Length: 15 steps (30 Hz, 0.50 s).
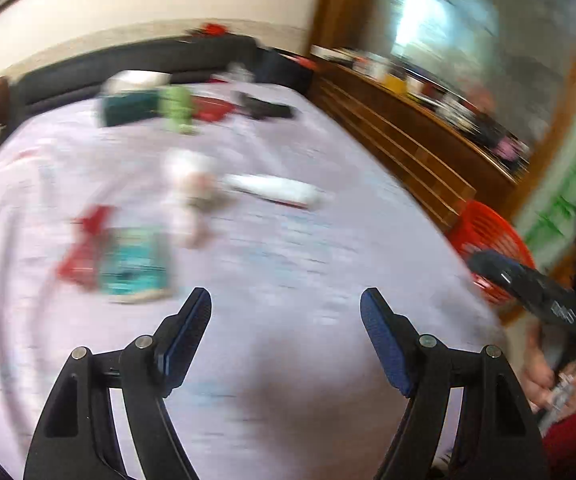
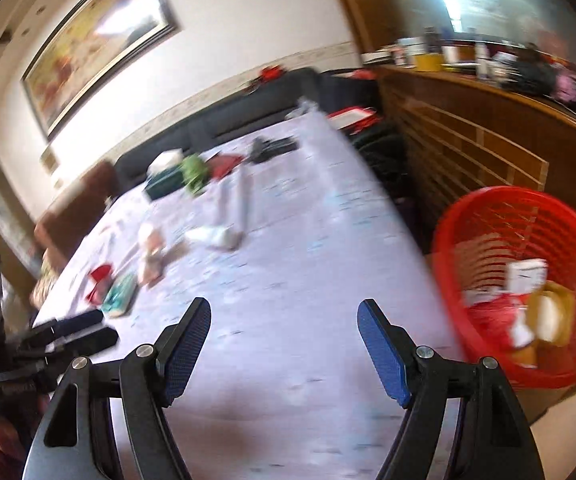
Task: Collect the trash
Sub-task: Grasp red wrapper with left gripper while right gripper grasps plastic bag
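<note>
Trash partly collected from a lilac-covered desk (image 2: pixel 288 280).
Both claws, left (image 1: pixel 285 308) and right (image 2: pixel 283 318), gape empty; red basket (image 2: pixel 528 216) holds some wrappers, several scraps (image 1: pixel 135 264) remain.

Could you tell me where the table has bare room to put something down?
The near half of the table is bare, from both open grippers out to the edge beside the red basket. Its left and far parts are crowded: teal packet, red wrapper, white wrapper, green item.
</note>
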Tool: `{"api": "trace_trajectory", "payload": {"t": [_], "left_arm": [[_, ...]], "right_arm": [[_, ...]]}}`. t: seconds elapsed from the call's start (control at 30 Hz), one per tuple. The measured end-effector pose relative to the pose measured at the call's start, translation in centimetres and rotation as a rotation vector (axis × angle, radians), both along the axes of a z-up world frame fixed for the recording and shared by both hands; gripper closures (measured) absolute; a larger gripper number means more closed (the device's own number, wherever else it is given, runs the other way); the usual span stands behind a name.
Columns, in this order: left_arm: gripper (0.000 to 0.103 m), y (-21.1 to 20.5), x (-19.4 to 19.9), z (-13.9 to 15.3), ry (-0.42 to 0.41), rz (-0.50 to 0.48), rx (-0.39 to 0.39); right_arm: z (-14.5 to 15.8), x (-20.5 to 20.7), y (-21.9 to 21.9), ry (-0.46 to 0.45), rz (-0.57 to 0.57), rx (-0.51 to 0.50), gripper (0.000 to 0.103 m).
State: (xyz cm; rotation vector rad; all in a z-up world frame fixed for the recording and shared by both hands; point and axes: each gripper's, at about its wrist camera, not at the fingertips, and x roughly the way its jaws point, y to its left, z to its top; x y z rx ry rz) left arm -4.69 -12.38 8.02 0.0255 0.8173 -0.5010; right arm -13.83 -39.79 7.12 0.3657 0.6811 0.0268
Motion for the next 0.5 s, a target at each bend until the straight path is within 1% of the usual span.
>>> {"api": "trace_trajectory", "payload": {"t": [0.03, 0.1, 0.2, 0.23, 0.3, 0.37, 0.4, 0.43, 0.5], "left_arm": [[0.027, 2.0, 0.9, 0.2, -0.014, 0.057, 0.016], [0.027, 4.9, 2.6, 0.2, -0.009, 0.147, 0.041], [0.027, 8.7, 5.8, -0.4, 0.006, 0.245, 0.034], [0.027, 9.8, 6.9, -1.0, 0.029, 0.278, 0.036], [0.028, 11.1, 8.8, -2.1, 0.063, 0.288, 0.008], [0.032, 11.8, 10.6, -3.5, 0.105, 0.313, 0.001], [0.034, 12.0, 11.2, -4.0, 0.124, 0.303, -0.011], [0.04, 12.2, 12.0, -4.7, 0.152, 0.291, -0.035], [0.042, 11.8, 12.8, -5.6, 0.177, 0.282, -0.038]], "right_arm": [[-0.1, 0.3, 1.0, 0.004, 0.019, -0.003, 0.023], [-0.2, 1.0, 2.4, 0.011, 0.047, -0.007, 0.023], [-0.3, 2.0, 4.3, 0.034, 0.093, -0.003, 0.023], [-0.3, 2.4, 4.8, 0.041, 0.103, 0.0, 0.023], [-0.3, 2.8, 5.3, 0.052, 0.114, 0.001, 0.023], [-0.3, 3.2, 5.9, 0.06, 0.124, 0.001, 0.023], [-0.3, 3.3, 6.1, 0.063, 0.128, 0.0, 0.023], [-0.2, 3.5, 6.3, 0.066, 0.13, -0.003, 0.023], [-0.2, 3.7, 6.6, 0.07, 0.135, -0.007, 0.023]]}}
